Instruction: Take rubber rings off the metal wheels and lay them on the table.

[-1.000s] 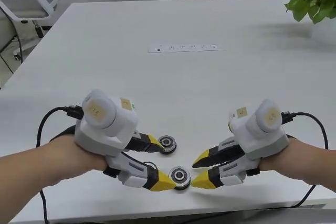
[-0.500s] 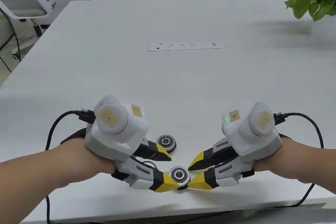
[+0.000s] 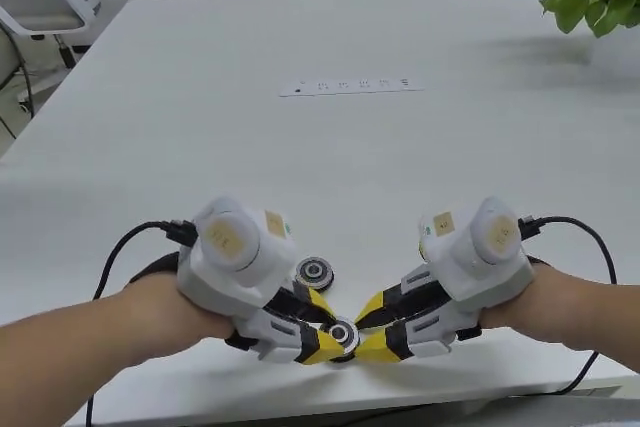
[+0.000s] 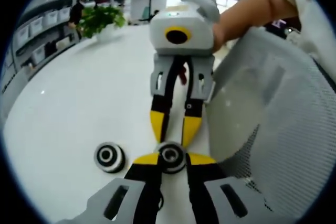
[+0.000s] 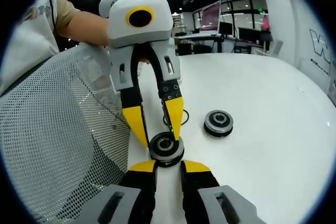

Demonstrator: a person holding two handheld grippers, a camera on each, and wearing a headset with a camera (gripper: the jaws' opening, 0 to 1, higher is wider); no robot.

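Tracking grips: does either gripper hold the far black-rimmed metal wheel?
No, the far wheel lies free on the table, clear of left gripper and right gripper.

— Which wheels do you have in front of you?
— You have two small round metal wheels, both lying flat on the white table [image 3: 330, 157]. Each has a silvery face, a dark centre and a black rubber ring [image 5: 218, 131] around its edge.
— And the nearer one?
— Your near wheel [image 3: 341, 335] sits close to the table's front edge, between the yellow tips of your left gripper [image 3: 325, 329] and right gripper [image 3: 363, 329], which meet it from opposite sides. Whether either one pinches it, you can't tell.
— The other?
— Your far wheel [image 3: 314, 270] lies just beyond it, slightly to your left, apart from the first and touched by nothing.
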